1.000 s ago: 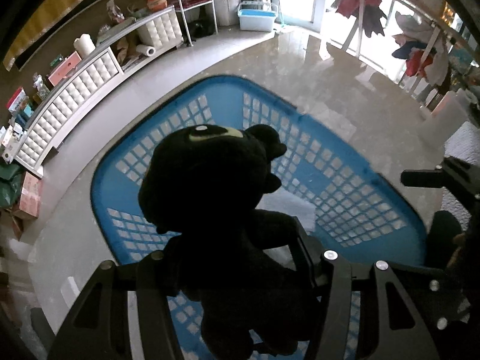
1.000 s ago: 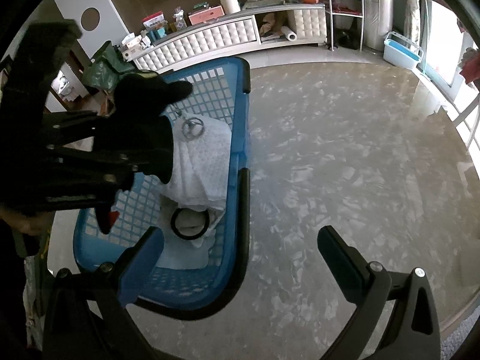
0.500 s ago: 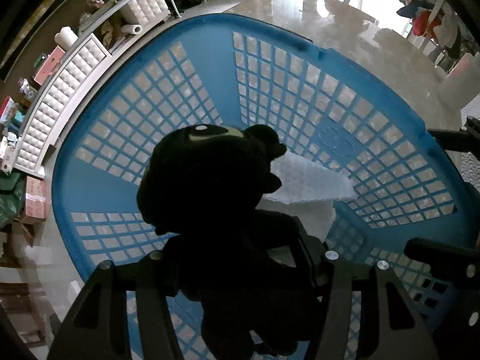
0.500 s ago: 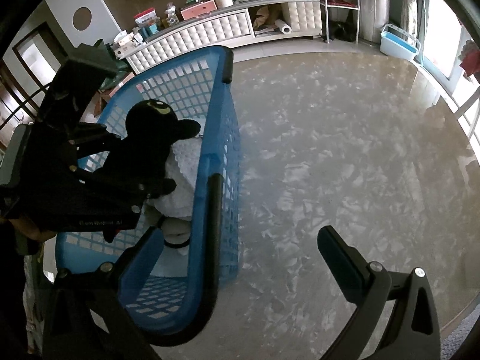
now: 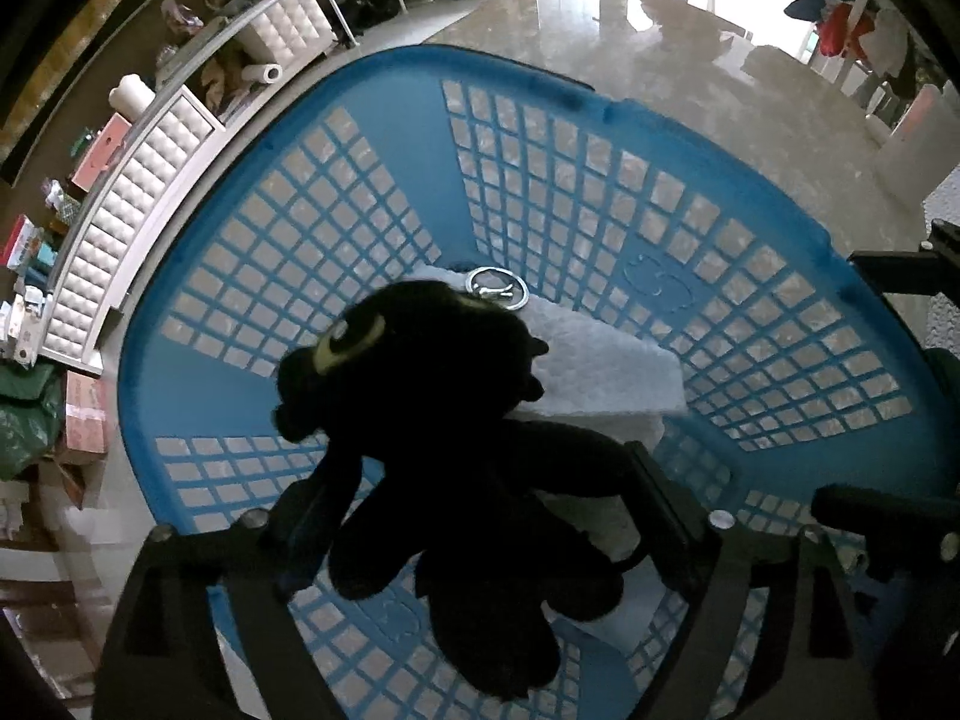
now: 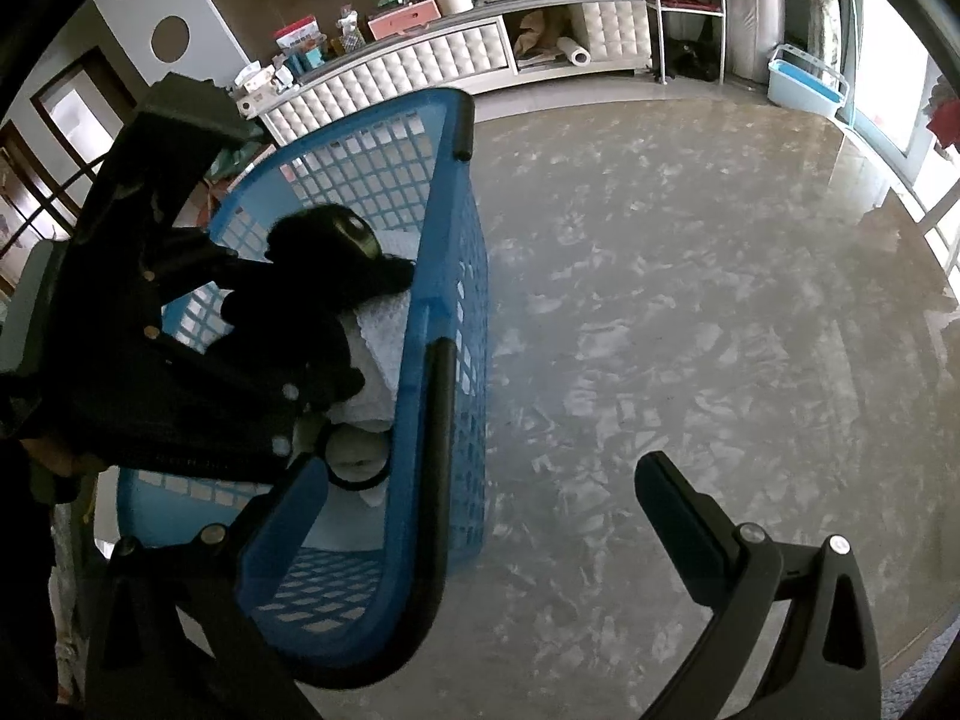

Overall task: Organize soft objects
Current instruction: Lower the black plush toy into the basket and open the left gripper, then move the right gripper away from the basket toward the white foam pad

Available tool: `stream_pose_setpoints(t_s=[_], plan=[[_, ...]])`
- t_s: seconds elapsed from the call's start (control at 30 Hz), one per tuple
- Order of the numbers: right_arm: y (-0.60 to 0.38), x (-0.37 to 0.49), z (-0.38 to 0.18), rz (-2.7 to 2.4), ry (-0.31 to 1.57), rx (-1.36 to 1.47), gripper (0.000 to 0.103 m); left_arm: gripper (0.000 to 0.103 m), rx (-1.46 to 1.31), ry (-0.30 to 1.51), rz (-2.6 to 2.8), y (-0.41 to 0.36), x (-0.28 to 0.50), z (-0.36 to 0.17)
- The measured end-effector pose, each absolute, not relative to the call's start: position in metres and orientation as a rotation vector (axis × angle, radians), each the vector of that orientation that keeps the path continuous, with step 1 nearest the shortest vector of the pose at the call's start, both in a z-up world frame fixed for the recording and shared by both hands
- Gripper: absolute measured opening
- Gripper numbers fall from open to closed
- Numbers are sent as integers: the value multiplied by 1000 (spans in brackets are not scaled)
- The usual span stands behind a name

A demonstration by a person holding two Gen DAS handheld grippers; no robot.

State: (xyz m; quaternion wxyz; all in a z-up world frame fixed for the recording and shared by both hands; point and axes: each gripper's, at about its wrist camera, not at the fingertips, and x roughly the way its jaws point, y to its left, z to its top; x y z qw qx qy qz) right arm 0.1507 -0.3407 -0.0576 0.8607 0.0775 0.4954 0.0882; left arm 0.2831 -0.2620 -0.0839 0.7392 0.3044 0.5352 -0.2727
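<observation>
Since the earlier frame your left gripper (image 5: 474, 516) has sunk into the blue basket (image 5: 600, 114) and its jaws have just been opening; the black plush toy (image 5: 420, 384) lies loose between them, on the white folded cloth (image 5: 606, 378) inside. You're at the release step: next, lift clear. Your right gripper (image 6: 534, 474) stands wide open, straddling the basket's rim.

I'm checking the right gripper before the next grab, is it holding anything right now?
No. The right gripper has its jaws spread wide, with only the basket rim and bare floor between them.
</observation>
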Motion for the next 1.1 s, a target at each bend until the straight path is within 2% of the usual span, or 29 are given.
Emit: stream_pose_setpoints(t_s=[0.2, 0.47, 0.63, 0.67, 1.1], plan=[[-344, 141, -49, 181, 1022, 171, 103, 85, 669, 1148, -554, -254, 275, -75], [-336, 125, -30, 182, 988, 154, 103, 89, 619, 1062, -523, -232, 252, -31], [-333, 115, -20, 186, 963, 144, 103, 98, 543, 1031, -506, -211, 232, -6], [-332, 112, -19, 187, 960, 139, 103, 103, 532, 1023, -502, -206, 226, -1], [-297, 96, -5, 216, 938, 70, 103, 103, 473, 921, -482, -155, 169, 39]])
